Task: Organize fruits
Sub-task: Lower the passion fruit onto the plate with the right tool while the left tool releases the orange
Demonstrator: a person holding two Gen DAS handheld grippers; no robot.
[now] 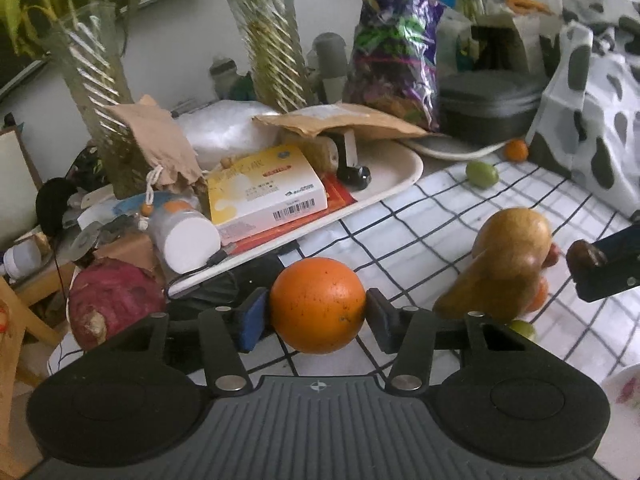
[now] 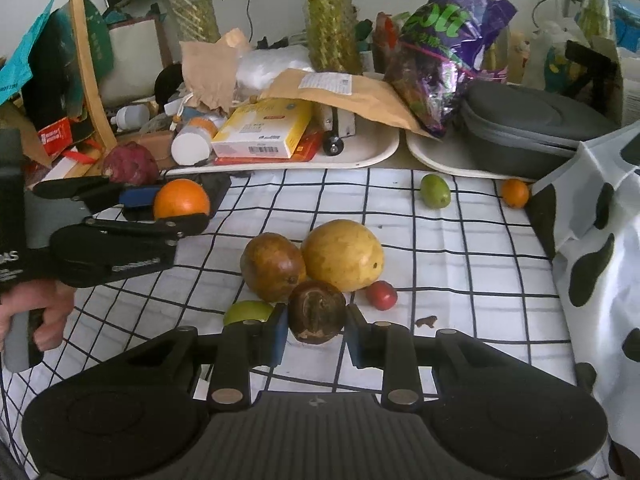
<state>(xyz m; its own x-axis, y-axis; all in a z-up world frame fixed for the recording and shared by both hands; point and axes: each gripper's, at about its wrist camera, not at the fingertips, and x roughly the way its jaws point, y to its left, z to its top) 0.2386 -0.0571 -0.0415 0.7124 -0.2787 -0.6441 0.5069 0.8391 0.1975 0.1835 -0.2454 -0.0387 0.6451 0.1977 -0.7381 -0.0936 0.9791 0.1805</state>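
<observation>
Grid-checked cloth (image 2: 460,264) covers cluttered worktop. Left tool (image 1: 318,312) clamps smooth round orange (image 1: 318,304); right tool (image 2: 316,326) clamps wrinkled brown fruit (image 2: 317,312).

free: checked cloth (image 2: 460,248) right-centre | blocked: tray (image 2: 372,152) clutter behind

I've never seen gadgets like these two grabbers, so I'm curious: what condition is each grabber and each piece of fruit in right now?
Left gripper: shut on the large orange, held above the cloth.
Right gripper: shut on the dark brown fruit.
Two mangoes: lying loose, touching each other.
Small red fruit: loose beside the mangoes.
Green fruit: loose, apart, near the trays.
Small orange: loose at the cloth's far edge.
</observation>
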